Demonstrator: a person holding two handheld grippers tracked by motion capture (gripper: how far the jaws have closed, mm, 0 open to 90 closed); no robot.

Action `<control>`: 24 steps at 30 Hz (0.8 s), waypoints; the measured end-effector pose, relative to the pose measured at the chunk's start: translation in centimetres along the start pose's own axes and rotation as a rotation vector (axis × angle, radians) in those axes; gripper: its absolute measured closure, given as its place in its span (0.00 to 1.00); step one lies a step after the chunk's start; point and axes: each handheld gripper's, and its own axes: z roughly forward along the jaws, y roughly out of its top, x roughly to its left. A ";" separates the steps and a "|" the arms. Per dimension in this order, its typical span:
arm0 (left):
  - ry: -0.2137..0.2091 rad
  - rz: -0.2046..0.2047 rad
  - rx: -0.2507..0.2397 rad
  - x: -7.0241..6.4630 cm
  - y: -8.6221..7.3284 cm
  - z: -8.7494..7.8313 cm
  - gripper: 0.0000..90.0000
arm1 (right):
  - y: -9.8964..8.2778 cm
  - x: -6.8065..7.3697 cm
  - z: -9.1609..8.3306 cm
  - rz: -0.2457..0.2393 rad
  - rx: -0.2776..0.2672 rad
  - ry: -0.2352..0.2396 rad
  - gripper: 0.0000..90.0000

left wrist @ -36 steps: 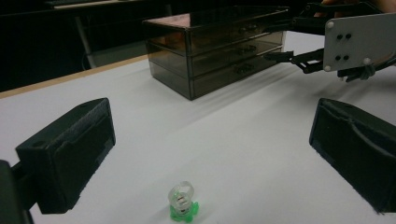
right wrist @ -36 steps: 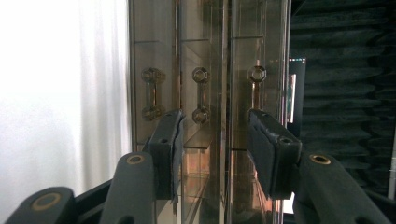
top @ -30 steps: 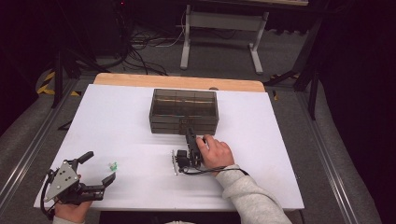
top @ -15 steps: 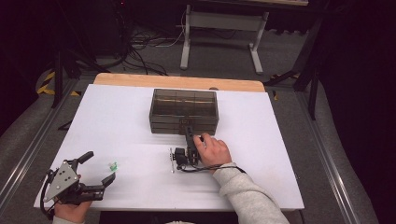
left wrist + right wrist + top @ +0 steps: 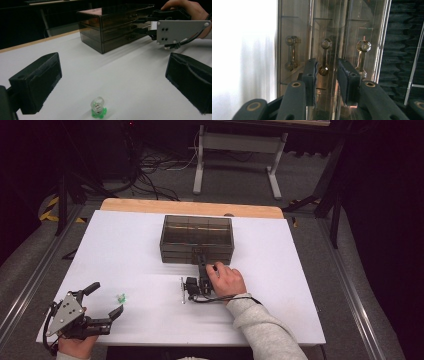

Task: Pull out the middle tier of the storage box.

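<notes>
My right tongs [image 5: 326, 72] just closing around the middle drawer handle [image 5: 325, 57], pads not yet pressing, left tongs [image 5: 112, 82] wide by the green ring [image 5: 98, 107]

The right tool [image 5: 201, 259], jaws just closing, meets the drawer box [image 5: 197, 239] front on the white table [image 5: 125, 250].

Lab or studio: dark curtained room, floor cables [image 5: 160, 167], white table [image 5: 125, 245], metal stand [image 5: 235, 150].

no legible text, labels, brand marks or numbers anywhere in these frames.
</notes>
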 end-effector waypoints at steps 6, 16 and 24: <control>0.001 -0.001 -0.001 0.0 0.0 0.0 0.02 | 0.3 0.2 0.1 -0.014 0.015 0.002 0.89; 0.000 -0.001 -0.002 0.0 0.0 0.0 0.02 | 0.4 0.2 0.1 -0.005 0.024 0.006 0.90; -0.003 0.003 -0.001 0.0 0.1 0.1 0.02 | 0.4 0.0 0.0 0.006 0.021 0.016 0.90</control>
